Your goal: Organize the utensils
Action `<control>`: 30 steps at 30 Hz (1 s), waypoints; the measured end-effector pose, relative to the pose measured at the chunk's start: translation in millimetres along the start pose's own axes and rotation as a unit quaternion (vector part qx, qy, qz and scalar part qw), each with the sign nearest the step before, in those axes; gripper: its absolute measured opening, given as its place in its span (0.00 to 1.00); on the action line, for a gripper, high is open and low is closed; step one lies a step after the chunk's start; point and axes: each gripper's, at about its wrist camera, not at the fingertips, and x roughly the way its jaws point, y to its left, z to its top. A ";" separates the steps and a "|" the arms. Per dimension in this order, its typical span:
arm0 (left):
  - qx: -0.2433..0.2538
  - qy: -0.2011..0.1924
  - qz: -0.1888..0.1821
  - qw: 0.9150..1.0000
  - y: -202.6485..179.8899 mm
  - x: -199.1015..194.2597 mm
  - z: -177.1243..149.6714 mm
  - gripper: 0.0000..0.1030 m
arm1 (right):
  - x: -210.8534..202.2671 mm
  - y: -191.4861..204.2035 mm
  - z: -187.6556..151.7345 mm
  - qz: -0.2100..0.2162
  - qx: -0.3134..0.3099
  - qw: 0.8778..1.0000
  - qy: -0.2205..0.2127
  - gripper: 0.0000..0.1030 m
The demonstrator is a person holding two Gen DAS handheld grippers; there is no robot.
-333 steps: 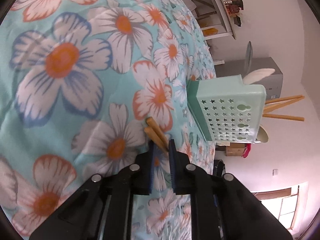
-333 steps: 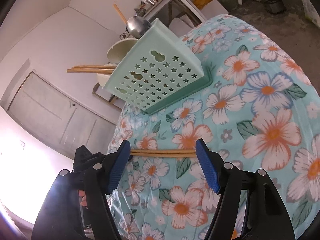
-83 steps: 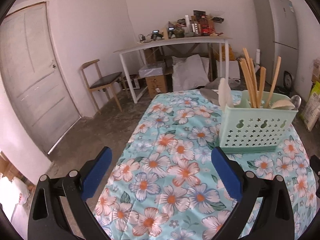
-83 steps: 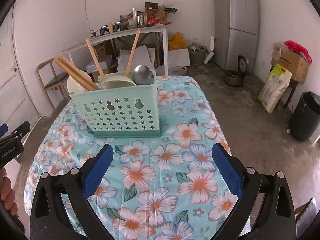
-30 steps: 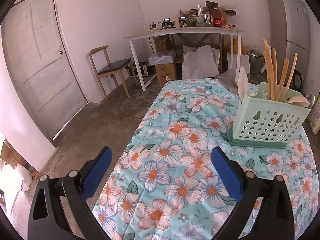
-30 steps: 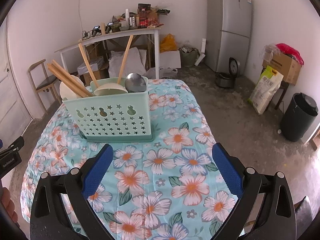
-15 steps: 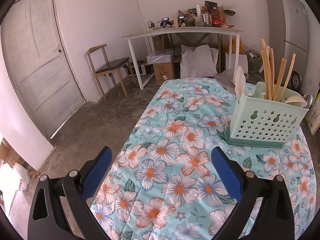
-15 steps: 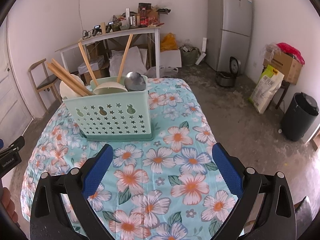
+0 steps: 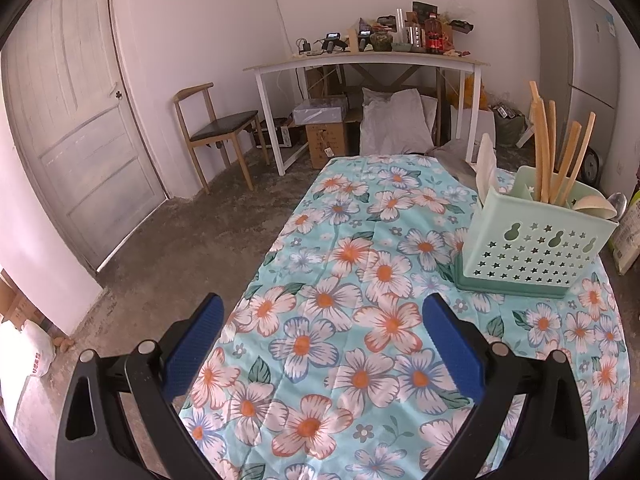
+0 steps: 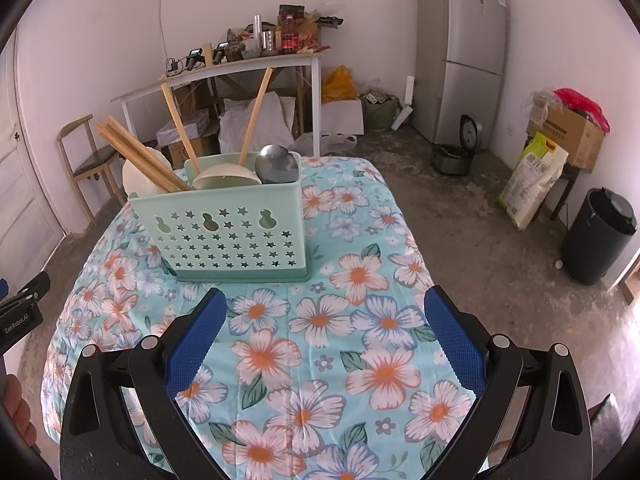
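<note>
A mint-green perforated utensil holder (image 10: 232, 232) stands upright on the floral tablecloth (image 10: 360, 320). Wooden chopsticks (image 10: 136, 156), pale spoons (image 10: 224, 178) and a metal ladle (image 10: 276, 168) stick out of it. My right gripper (image 10: 322, 316) hovers open and empty above the cloth, in front of the holder. In the left wrist view the holder (image 9: 532, 248) sits at the right with chopsticks (image 9: 544, 152) upright in it. My left gripper (image 9: 320, 320) is open and empty, held above the cloth's near left part.
A white side table (image 9: 360, 64) loaded with bottles stands against the far wall, with a wooden chair (image 9: 216, 128) and a door (image 9: 72, 128) to its left. A grey fridge (image 10: 460, 56), rice bag (image 10: 532, 176) and black bin (image 10: 600, 232) line the right side.
Eleven seconds ago both grippers were at a chopstick pair lying on the cloth, the left one shut on it. Now both are open, empty and drawn back; the chopsticks stand in the holder.
</note>
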 end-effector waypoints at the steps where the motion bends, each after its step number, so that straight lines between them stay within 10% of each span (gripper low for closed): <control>1: -0.001 0.000 0.000 1.000 0.1 0.4 0.0 0.95 | 0.0 0.0 0.2 0.000 0.000 1.000 0.000 0.92; 30: -0.002 -0.001 -0.002 1.000 2.6 2.2 0.0 0.95 | 1.5 0.5 0.4 0.002 0.001 1.000 0.001 0.92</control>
